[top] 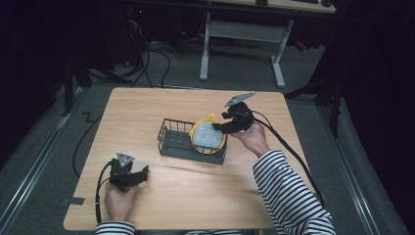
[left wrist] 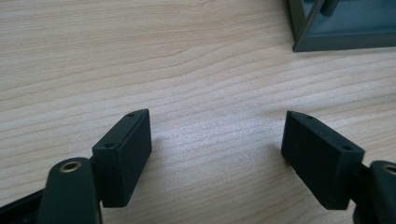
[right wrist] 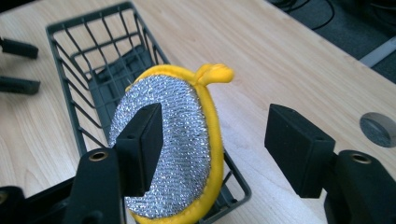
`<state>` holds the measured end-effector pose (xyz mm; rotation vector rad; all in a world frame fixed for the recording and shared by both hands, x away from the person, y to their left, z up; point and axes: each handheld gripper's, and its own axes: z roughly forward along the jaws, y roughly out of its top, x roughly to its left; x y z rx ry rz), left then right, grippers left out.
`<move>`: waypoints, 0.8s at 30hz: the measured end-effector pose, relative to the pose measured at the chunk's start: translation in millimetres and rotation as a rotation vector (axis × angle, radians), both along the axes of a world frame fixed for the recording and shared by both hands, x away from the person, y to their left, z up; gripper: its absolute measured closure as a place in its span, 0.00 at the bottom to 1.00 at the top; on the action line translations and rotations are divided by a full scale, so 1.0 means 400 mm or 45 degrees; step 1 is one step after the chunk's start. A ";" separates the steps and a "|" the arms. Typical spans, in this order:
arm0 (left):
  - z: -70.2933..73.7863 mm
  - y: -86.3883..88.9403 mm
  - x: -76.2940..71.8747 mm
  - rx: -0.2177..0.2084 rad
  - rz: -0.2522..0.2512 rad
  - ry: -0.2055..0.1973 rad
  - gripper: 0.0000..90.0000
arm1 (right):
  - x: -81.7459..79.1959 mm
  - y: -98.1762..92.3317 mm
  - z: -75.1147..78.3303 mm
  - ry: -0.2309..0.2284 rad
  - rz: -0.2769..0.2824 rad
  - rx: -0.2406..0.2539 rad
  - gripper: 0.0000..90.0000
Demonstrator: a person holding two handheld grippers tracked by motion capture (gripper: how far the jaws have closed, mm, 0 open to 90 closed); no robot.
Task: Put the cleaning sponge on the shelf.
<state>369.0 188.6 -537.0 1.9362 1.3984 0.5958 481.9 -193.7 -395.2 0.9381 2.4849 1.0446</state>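
Nearest me, the left hand-held gripper (top: 138, 175) rests low over the bare worktop (top: 147, 105), jaws wide apart and empty. Further in, the round yellow-rimmed scouring pad (right wrist: 170, 140) leans in the right end of the wire basket (top: 172, 139), so the placing looks done. The right hand-held gripper (right wrist: 215, 140) stands open beside it, free to draw back, nothing blocking

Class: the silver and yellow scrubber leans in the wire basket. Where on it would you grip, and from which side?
Grip the scrubber by its upper yellow rim, beside the loop, coming from above. It stands on edge against the basket wall, so only the top is free, and its thin rim suits the jaws.
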 end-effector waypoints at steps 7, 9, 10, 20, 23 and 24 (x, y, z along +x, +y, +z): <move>0.000 0.000 0.000 0.000 0.000 0.000 0.28 | -0.016 -0.063 0.029 -0.021 -0.072 0.032 0.44; 0.000 0.000 0.000 0.002 -0.002 0.000 0.28 | -0.024 -0.081 0.036 -0.025 -0.084 0.037 0.45; 0.000 0.000 0.000 0.002 -0.002 0.000 0.28 | -0.029 -0.089 0.039 -0.024 -0.092 0.039 0.46; 0.000 0.001 0.000 -0.001 -0.001 -0.001 0.28 | -0.089 -0.170 0.053 -0.035 -0.143 0.072 0.49; 0.000 0.001 0.000 0.000 -0.001 -0.002 0.28 | -0.103 -0.193 0.054 -0.037 -0.160 0.079 0.50; 0.000 0.001 0.000 0.001 -0.002 0.000 0.28 | -0.106 -0.197 0.054 -0.036 -0.163 0.080 0.50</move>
